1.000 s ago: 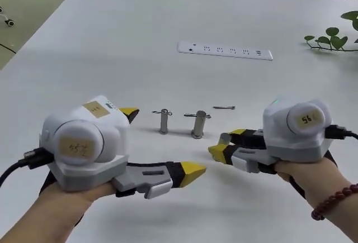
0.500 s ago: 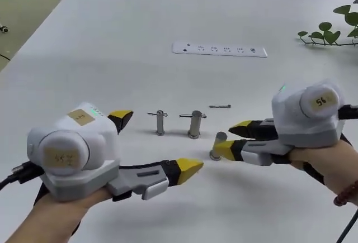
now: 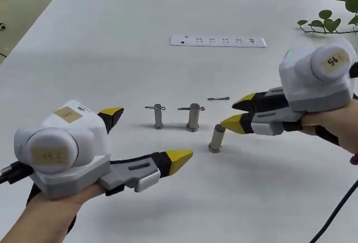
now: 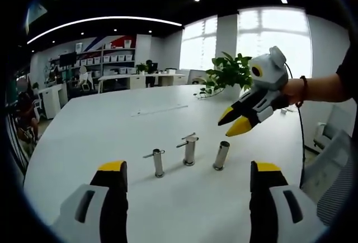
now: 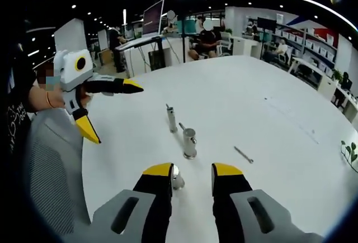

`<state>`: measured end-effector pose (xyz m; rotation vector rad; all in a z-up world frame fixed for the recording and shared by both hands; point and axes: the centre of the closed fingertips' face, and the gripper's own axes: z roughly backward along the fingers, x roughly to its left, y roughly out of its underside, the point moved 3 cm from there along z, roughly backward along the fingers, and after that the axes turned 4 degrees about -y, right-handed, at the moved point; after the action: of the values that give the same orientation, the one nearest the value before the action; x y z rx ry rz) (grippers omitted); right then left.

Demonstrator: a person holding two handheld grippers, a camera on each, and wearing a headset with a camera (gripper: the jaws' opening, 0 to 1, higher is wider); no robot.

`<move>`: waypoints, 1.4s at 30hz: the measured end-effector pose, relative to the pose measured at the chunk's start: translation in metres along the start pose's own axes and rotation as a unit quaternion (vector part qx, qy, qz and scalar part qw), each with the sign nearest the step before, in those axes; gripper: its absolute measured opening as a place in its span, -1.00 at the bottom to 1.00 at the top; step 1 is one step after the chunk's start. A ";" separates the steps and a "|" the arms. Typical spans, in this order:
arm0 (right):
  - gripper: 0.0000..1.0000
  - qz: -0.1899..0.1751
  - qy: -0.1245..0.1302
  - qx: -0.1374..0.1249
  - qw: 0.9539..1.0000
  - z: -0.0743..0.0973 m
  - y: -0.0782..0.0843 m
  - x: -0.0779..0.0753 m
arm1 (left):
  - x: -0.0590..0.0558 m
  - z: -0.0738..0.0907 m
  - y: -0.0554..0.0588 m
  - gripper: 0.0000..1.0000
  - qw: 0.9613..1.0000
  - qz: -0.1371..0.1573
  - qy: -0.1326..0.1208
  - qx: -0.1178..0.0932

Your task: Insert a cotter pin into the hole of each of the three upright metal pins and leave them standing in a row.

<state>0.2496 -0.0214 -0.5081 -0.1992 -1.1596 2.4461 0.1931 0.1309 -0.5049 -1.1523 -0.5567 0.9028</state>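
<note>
Head view: left gripper (image 3: pixel 146 135) gapes wide, empty; right gripper (image 3: pixel 235 114) narrowly parted, bare metal pin (image 3: pixel 216 138) beside its lower jaw tip.

Silver metal pins (image 3: pixel 193 118), white table (image 3: pixel 112 42), green plant (image 3: pixel 330 19)

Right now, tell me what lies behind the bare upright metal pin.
A loose thin metal cotter pin lies flat behind the bare upright metal pin, a white power strip farther back. Nothing covers that stretch.
</note>
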 end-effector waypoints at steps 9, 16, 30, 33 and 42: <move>-0.64 0.017 -0.003 0.019 1.000 -0.012 -0.006 -0.023 | 0.005 0.004 -0.002 0.71 1.000 -0.005 -0.008 -0.005; -0.66 0.024 -0.003 0.049 0.998 -0.025 -0.002 -0.043 | 0.005 0.005 -0.001 0.71 1.000 -0.016 -0.008 -0.003; -0.67 0.060 -0.014 0.114 0.992 -0.042 0.005 -0.077 | 0.004 0.003 0.000 0.71 0.999 -0.036 -0.008 0.001; -0.67 0.064 -0.019 0.139 0.988 -0.046 0.011 -0.084 | 0.005 0.002 -0.001 0.70 0.999 -0.037 -0.007 0.001; -0.71 0.081 -0.034 0.169 0.982 -0.058 0.017 -0.095 | 0.007 0.001 0.000 0.69 0.999 -0.041 -0.007 0.005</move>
<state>0.3477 -0.0314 -0.5631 -0.1100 -0.7592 2.7663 0.1960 0.1376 -0.5052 -1.1060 -0.6059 0.8442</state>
